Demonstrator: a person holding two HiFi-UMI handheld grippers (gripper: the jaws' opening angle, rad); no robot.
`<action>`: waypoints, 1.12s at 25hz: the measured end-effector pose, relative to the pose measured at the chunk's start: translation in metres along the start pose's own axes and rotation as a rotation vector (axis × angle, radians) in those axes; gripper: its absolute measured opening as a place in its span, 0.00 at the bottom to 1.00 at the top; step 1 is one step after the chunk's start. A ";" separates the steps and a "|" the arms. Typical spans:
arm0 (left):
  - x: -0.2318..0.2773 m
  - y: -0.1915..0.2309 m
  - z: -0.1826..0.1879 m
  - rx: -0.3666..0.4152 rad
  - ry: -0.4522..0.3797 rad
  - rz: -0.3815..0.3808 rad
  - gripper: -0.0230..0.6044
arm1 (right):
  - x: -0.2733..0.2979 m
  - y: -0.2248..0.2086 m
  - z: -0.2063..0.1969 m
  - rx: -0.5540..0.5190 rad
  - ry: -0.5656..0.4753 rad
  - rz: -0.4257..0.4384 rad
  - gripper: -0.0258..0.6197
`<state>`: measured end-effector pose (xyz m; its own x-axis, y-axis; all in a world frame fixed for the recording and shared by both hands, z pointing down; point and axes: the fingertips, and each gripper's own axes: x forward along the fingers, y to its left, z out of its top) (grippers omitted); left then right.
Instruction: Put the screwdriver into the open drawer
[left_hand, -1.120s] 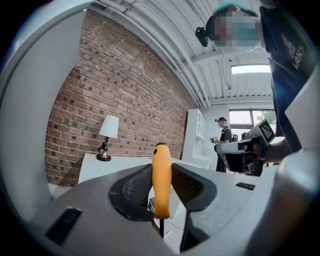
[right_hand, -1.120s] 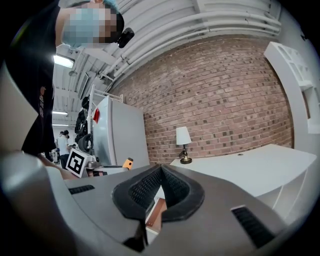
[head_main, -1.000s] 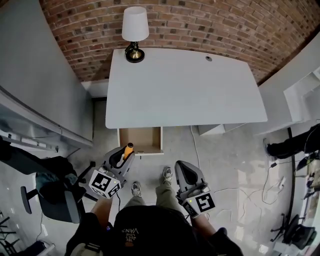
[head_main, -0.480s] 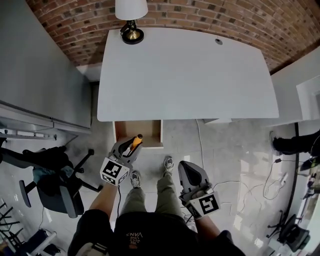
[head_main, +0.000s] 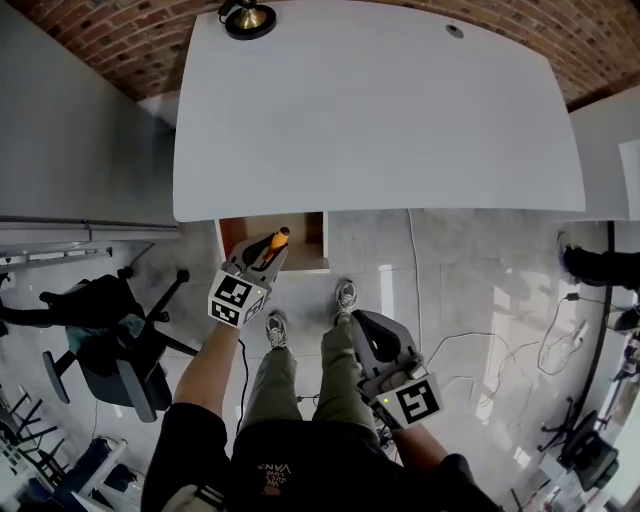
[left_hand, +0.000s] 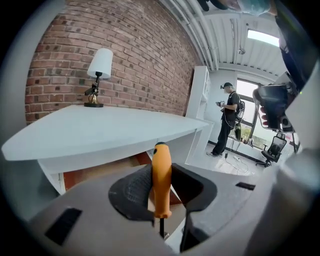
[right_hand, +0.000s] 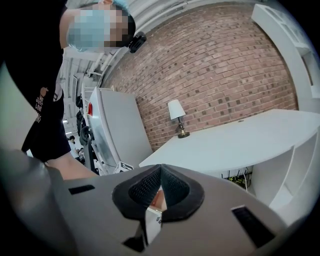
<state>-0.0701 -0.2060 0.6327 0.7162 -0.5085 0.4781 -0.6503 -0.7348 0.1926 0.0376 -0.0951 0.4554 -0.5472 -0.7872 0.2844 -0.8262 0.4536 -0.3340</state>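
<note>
Screwdriver (head_main: 277, 240) nears the drawer (head_main: 311, 238)
Left claw (head_main: 268, 250), clamping the tool, has advanced until the open drawer lies just ahead; right claw (head_main: 365, 330) trails, pinched shut, empty.

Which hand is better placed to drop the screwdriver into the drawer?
Left. The left hand-held gripper holds the screwdriver at the drawer; the right hand-held gripper is shut, empty, farther back.

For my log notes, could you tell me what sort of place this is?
Probably an office or lab workspace: a white desk stands against a brick wall, with a swivel chair beside it.
</note>
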 end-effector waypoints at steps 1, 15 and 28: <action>0.007 0.003 -0.006 -0.001 0.016 -0.002 0.22 | 0.002 -0.003 -0.004 0.007 0.004 0.001 0.03; 0.081 0.020 -0.055 0.003 0.153 -0.034 0.22 | 0.009 -0.047 -0.044 0.100 -0.008 -0.044 0.03; 0.144 0.033 -0.099 -0.084 0.275 -0.055 0.22 | 0.004 -0.074 -0.093 0.200 -0.020 -0.047 0.03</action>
<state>-0.0136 -0.2588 0.7925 0.6626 -0.3195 0.6774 -0.6396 -0.7120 0.2898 0.0846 -0.0926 0.5651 -0.5041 -0.8146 0.2869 -0.8067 0.3255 -0.4933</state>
